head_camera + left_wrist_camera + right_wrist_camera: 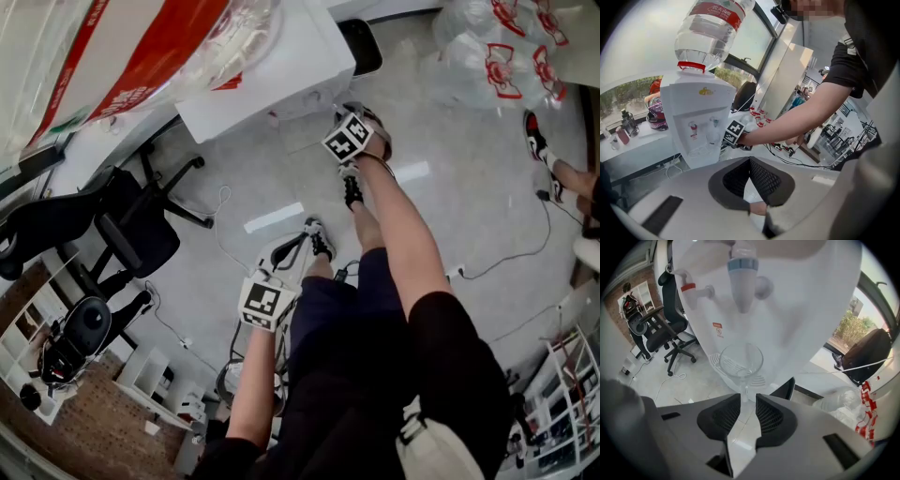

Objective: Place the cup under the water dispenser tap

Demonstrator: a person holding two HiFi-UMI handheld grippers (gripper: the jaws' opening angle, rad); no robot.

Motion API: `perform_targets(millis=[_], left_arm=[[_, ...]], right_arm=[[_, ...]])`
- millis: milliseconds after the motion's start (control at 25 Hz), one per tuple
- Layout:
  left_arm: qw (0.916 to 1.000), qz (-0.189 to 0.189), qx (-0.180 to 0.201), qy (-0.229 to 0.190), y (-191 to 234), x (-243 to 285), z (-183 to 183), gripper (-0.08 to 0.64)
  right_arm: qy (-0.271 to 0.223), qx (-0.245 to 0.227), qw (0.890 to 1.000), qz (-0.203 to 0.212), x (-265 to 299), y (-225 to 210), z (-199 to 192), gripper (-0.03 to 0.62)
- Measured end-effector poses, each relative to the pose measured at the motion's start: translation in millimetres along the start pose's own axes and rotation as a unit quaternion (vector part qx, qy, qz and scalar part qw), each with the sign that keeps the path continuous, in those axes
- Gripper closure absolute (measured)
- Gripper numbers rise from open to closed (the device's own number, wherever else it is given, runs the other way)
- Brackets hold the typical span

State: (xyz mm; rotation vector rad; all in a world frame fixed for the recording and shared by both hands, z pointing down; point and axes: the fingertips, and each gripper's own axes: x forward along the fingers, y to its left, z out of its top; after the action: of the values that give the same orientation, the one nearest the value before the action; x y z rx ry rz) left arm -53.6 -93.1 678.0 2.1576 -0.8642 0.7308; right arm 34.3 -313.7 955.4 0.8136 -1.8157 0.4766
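I find the clear cup [740, 361] standing under the blue tap [742, 275], my right gripper [748, 395] spread and empty, my left gripper [750, 160] closed on nothing; I judge only a clean withdrawal remains.

From here I see a pale grey tiled floor [469, 216] with loose cables [511, 255] trailing over it. A black office chair [127, 230] stands at the left, near a brick wall [94, 422] and white shelves [19, 349]. Daylight comes through a window [628, 93] with green shrubs outside.
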Motion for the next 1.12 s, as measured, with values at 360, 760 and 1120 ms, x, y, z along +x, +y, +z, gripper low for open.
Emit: perform_targets(millis=[360,760,1120], left_arm=[[0.9992,-0.011,0.032,-0.022,-3.0,-2.8,21.5,0.561],[0.9954,-0.034,0.073,-0.052,-30.4,-23.9,44.7,0.561],[0.9905,-0.035,0.11,-0.074,-40.8,-57.9,44.4,0.561]], right_arm=[[-0.018,0.068,0.998,-0.001,-61.5,-9.5,-39.0,0.505],[-0.127,0.066,0.99,0.019,-202.8,18.9,-62.3,0.595],[-0.195,0.038,0.98,0.012,-311.8,64.5,-40.8,0.597]])
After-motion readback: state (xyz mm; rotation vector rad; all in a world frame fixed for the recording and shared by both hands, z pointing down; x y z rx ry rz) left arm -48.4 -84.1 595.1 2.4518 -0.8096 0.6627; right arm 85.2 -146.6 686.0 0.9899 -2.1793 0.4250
